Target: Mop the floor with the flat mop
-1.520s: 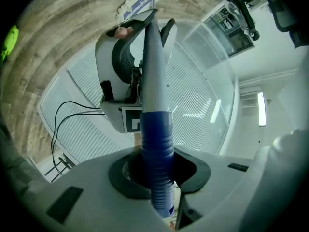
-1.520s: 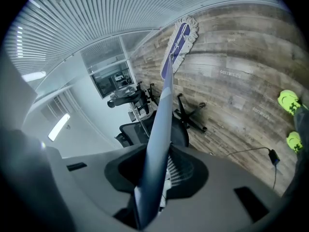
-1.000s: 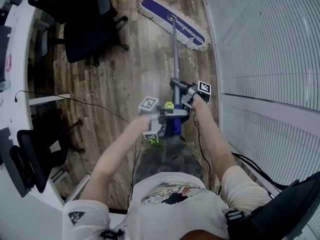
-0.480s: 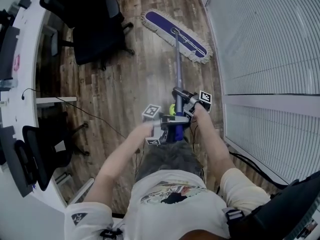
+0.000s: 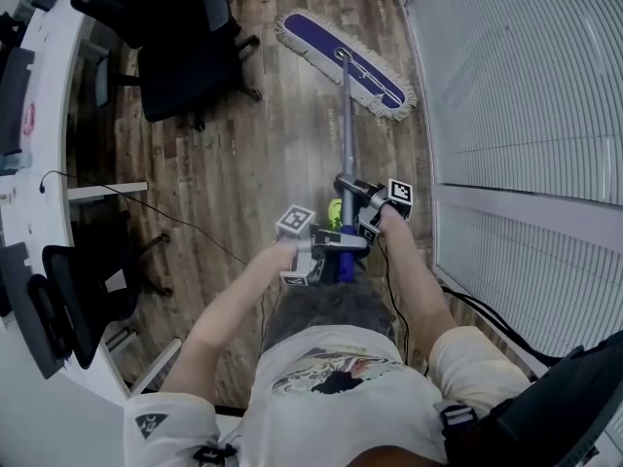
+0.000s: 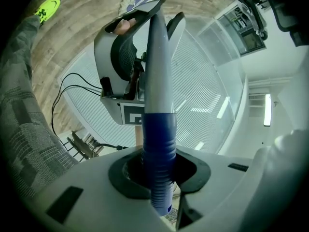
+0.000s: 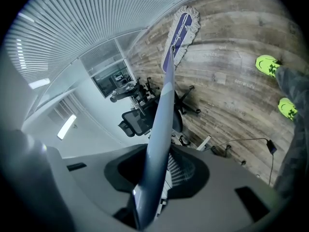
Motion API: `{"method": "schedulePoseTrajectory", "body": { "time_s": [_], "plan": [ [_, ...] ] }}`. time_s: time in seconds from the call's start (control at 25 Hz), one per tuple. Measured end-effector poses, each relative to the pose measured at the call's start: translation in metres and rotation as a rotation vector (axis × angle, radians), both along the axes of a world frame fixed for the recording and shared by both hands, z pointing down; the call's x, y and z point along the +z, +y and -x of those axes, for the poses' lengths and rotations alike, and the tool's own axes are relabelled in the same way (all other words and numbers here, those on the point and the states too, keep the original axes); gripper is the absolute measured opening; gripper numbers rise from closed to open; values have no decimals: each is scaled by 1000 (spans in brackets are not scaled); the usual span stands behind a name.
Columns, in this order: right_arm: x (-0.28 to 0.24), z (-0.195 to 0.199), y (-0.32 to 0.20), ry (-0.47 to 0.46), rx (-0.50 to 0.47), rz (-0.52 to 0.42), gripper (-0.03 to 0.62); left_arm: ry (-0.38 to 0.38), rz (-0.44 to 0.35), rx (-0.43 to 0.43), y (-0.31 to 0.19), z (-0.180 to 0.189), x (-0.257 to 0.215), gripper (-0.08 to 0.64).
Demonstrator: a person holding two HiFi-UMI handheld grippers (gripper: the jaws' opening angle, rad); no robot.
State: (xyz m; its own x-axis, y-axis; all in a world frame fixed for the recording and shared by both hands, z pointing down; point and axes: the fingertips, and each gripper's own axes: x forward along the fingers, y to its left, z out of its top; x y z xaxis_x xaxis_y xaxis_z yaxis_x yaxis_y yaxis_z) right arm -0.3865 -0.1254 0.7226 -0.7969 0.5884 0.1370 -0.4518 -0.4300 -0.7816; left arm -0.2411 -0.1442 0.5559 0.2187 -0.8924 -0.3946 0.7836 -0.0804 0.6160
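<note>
The flat mop's purple head [image 5: 347, 62] with its white fringe lies on the wooden floor far ahead, close to the ribbed glass wall. Its grey handle [image 5: 346, 129] slants back to me. My right gripper [image 5: 358, 200] is shut on the handle, higher up the pole. My left gripper [image 5: 326, 247] is shut on the blue grip at the handle's end. In the left gripper view the ribbed blue grip [image 6: 158, 151] stands between the jaws of the left gripper [image 6: 159, 180], with the right gripper [image 6: 126, 57] beyond. In the right gripper view the handle [image 7: 161, 120] crosses the right gripper [image 7: 153, 180] toward the mop head [image 7: 181, 27].
Black office chairs [image 5: 180, 52] stand at the far left beside a curved white desk [image 5: 34, 193]. A thin cable [image 5: 180, 220] crosses the floor. The glass partition [image 5: 516, 95] runs along the right. My green shoes [image 7: 266, 64] are near the handle's foot end.
Both grippers keep their hold on the handle and have lifted a little. The mop head stays on the floor by the glass wall.
</note>
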Motion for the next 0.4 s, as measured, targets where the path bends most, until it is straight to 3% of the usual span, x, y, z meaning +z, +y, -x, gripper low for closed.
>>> {"method": "schedulePoseTrajectory", "body": {
  "time_s": [0.4],
  "plan": [
    [1, -3, -5, 13, -14, -14, 101, 5, 14, -2, -5, -1, 0, 86]
  ]
}}
